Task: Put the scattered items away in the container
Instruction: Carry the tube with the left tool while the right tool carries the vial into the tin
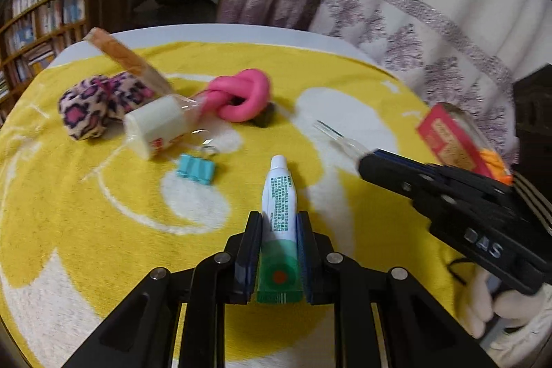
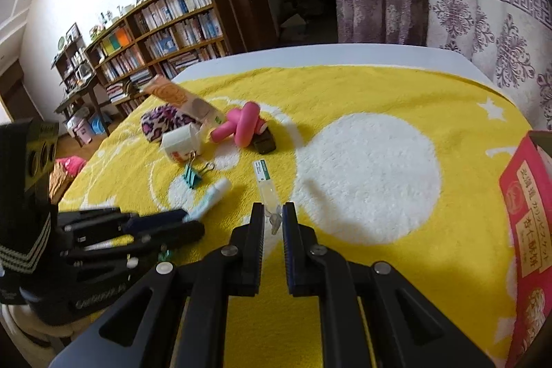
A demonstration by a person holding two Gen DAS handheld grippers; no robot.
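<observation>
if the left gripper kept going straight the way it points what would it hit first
Likely the towel just beyond the tube's cap. The left gripper is shut on the tube and angled down at the bare cloth; the binder clip lies off to the left, though depth is unclear.

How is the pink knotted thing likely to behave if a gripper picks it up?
The pink knotted piece looks soft and rubbery, so it would probably squash and flex under the pads. Its smooth skin may slip. The rounded loops could let it rock rather than roll away on the yellow towel.
</observation>
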